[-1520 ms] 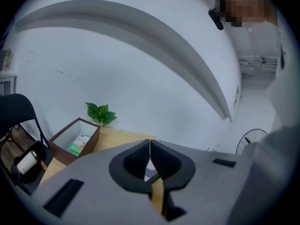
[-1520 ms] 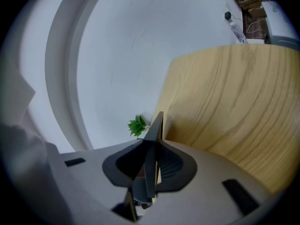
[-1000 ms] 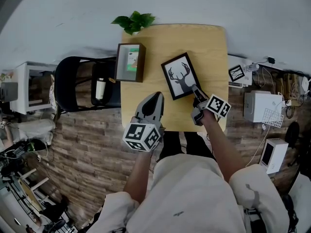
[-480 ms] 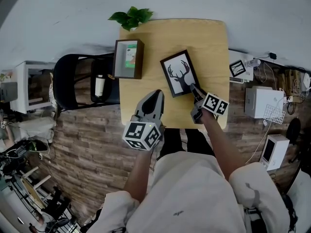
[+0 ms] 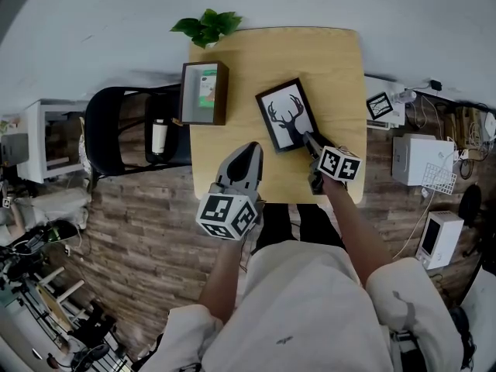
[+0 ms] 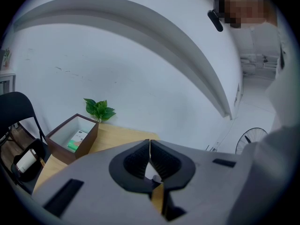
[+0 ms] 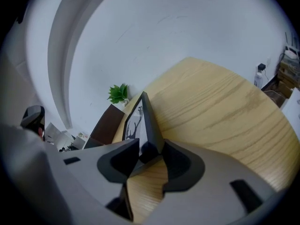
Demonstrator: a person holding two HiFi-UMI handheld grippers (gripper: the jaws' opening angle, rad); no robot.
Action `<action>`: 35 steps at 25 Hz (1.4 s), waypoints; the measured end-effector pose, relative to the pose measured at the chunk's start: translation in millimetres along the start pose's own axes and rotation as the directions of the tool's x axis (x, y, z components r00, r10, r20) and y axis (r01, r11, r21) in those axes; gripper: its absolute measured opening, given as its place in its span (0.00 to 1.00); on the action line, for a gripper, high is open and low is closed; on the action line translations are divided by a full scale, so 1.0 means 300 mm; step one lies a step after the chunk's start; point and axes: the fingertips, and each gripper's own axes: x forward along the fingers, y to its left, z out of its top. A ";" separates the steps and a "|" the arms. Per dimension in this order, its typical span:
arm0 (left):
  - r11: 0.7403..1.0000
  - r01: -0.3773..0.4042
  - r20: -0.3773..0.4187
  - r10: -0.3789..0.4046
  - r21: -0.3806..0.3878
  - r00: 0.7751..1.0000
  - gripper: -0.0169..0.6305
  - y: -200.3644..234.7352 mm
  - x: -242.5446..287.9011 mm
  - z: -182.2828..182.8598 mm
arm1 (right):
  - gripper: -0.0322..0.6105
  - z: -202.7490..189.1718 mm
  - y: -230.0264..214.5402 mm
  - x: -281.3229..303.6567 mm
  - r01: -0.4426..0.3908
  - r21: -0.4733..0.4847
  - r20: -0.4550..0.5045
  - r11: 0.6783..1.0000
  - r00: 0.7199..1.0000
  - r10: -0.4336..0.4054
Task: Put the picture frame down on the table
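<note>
- At the middle of the head view, the black-rimmed rectangular picture frame with a stag's-head print [image 5: 288, 116] lies print-up and askew on the pale square wooden table [image 5: 335, 56]. Its lower right corner points toward us.
- We see the right gripper [image 5: 311, 140] at that corner. Its jaws have just been opening and now stand apart. The frame's corner is between them, but the pads do not clamp it.
- We find the left gripper [image 5: 248, 152] at lower centre, over the table's near edge, with its jaws pressed together on nothing.
- We judge the frame to be light, thin and stiff, so it should not bend or sag when picked up.
- Its smooth rim looks slippery, and any glazing over the print would be fragile, so we would set it down gently rather than drop it.
- We would take hold across its thickness at the rim or a corner, never on the face. A grip on one corner may let it swing.
- We cannot see the frame's back or any stand, and we cannot tell whether glass covers the print.
- The gripper covers the near corner in the head view, so we cannot tell whether that corner rests fully on the wood.
- In the right gripper view the frame shows nearly edge-on, with only a sliver of the print visible.
</note>
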 end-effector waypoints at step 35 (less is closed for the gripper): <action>1.000 -0.023 0.003 0.023 -0.015 1.000 0.04 0.000 -0.039 -0.021 | 0.37 -0.037 -0.052 0.001 0.146 -0.265 -0.079 0.953 0.982 -0.172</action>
